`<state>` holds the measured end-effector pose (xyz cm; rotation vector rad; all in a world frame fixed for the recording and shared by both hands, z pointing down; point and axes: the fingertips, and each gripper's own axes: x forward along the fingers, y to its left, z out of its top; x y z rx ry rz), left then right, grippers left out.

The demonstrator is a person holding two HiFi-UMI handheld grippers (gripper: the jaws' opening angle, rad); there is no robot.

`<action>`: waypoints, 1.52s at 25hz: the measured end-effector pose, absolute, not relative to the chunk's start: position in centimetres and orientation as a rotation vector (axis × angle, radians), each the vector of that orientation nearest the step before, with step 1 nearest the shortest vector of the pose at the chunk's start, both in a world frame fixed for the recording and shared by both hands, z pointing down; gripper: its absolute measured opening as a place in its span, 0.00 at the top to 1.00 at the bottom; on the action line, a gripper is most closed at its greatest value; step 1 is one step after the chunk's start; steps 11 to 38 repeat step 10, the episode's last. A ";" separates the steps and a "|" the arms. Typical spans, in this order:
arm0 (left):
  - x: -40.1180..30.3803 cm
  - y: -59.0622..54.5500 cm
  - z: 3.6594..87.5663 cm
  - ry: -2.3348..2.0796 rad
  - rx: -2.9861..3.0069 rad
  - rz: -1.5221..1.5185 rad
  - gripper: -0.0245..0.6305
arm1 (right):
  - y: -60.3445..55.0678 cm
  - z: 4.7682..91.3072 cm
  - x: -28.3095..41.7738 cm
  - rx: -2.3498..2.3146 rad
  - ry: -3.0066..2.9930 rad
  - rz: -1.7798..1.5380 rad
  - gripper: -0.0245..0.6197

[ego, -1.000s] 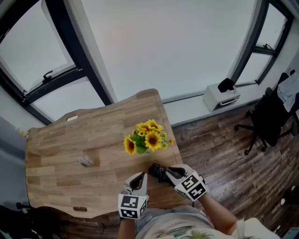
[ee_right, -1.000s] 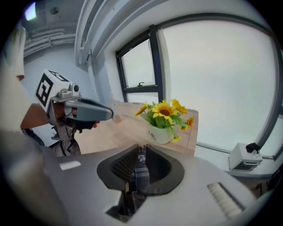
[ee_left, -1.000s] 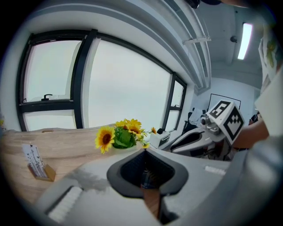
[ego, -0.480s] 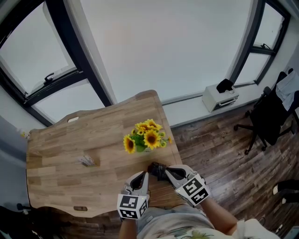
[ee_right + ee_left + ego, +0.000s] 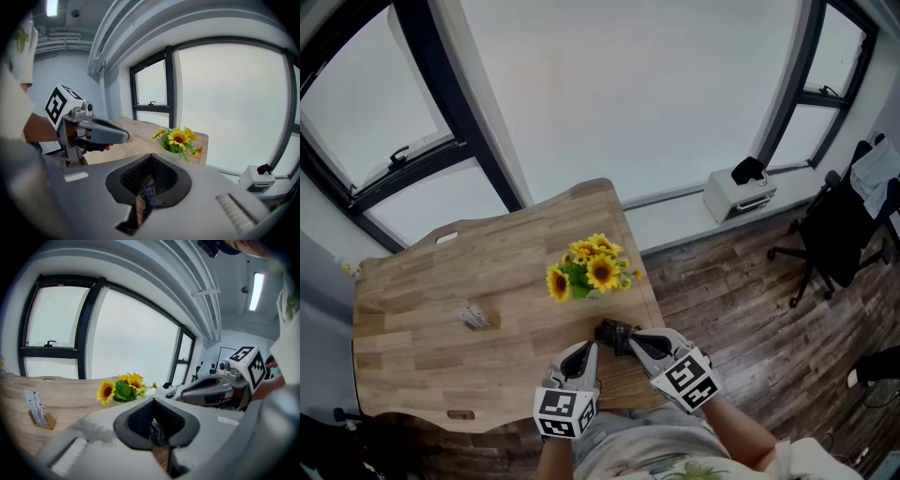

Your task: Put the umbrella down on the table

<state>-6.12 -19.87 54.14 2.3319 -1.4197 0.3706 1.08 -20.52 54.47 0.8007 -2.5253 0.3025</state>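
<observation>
A dark folded umbrella lies on the wooden table, close to its near right edge and just below the sunflowers. My right gripper is shut, with its tip right at the umbrella's near end; I cannot tell whether it touches. Nothing is clamped between its pads in the right gripper view. My left gripper hovers a little to the left of the umbrella, also shut and empty. The left gripper view shows the right gripper beside it, pointing inward.
A bunch of sunflowers stands on the table just beyond the umbrella. A small card holder sits towards the left. The table's right edge drops to a wood floor with a white box and an office chair.
Both grippers have lifted slightly above the table. The umbrella stays in the same spot by the table's edge.
</observation>
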 end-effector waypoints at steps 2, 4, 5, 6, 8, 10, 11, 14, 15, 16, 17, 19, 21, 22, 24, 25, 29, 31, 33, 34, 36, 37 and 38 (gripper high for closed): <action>-6.1 -19.7 53.9 -1.420 2.339 0.372 0.96 | -20.2 54.3 1.2 0.804 -2.526 0.299 0.96; -6.1 -19.5 53.7 -1.421 2.346 0.367 0.96 | -20.0 54.1 1.3 0.809 -2.528 0.297 0.96; -6.1 -19.5 53.6 -1.421 2.348 0.365 0.96 | -19.9 54.0 1.4 0.811 -2.528 0.295 0.96; -6.1 -19.5 53.5 -1.420 2.350 0.364 0.96 | -19.8 54.0 1.4 0.813 -2.527 0.294 0.96; -6.3 -19.4 53.5 -1.419 2.352 0.366 0.96 | -19.7 53.9 1.4 0.816 -2.524 0.291 0.96; -6.5 -19.2 53.4 -1.418 2.351 0.367 0.96 | -19.6 53.9 1.3 0.818 -2.520 0.289 0.96; -6.5 -19.2 53.4 -1.418 2.351 0.367 0.96 | -19.6 53.9 1.3 0.818 -2.520 0.289 0.96; -6.5 -19.2 53.4 -1.418 2.351 0.367 0.96 | -19.6 53.9 1.3 0.818 -2.520 0.289 0.96; -6.5 -19.2 53.4 -1.418 2.351 0.367 0.96 | -19.6 53.9 1.3 0.818 -2.520 0.289 0.96; -6.5 -19.2 53.4 -1.418 2.351 0.367 0.96 | -19.6 53.9 1.3 0.818 -2.520 0.289 0.96; -6.5 -19.2 53.4 -1.418 2.351 0.367 0.96 | -19.6 53.9 1.3 0.818 -2.520 0.289 0.96; -6.5 -19.2 53.4 -1.418 2.351 0.367 0.96 | -19.6 53.9 1.3 0.818 -2.520 0.289 0.96; -6.5 -19.2 53.4 -1.418 2.351 0.367 0.96 | -19.6 53.9 1.3 0.818 -2.520 0.289 0.96; -6.5 -19.2 53.4 -1.418 2.351 0.367 0.96 | -19.6 53.9 1.3 0.818 -2.520 0.289 0.96; -6.5 -19.2 53.4 -1.418 2.351 0.367 0.96 | -19.6 53.9 1.3 0.818 -2.520 0.289 0.96; -6.5 -19.2 53.4 -1.418 2.351 0.367 0.96 | -19.6 53.9 1.3 0.818 -2.520 0.289 0.96; -6.5 -19.2 53.4 -1.418 2.351 0.367 0.96 | -19.6 53.9 1.3 0.818 -2.520 0.289 0.96; -6.5 -19.2 53.4 -1.418 2.351 0.367 0.96 | -19.6 53.9 1.3 0.818 -2.520 0.289 0.96; -6.5 -19.2 53.4 -1.418 2.351 0.367 0.96 | -19.6 53.9 1.3 0.818 -2.520 0.289 0.96; -6.5 -19.2 53.4 -1.418 2.351 0.367 0.96 | -19.6 53.9 1.3 0.818 -2.520 0.289 0.96; -6.5 -19.2 53.4 -1.418 2.351 0.367 0.96 | -19.6 53.9 1.3 0.818 -2.520 0.289 0.96; -6.5 -19.2 53.4 -1.418 2.351 0.367 0.96 | -19.6 53.9 1.3 0.818 -2.520 0.289 0.96; -6.5 -19.2 53.4 -1.418 2.351 0.367 0.96 | -19.6 53.9 1.3 0.818 -2.520 0.289 0.96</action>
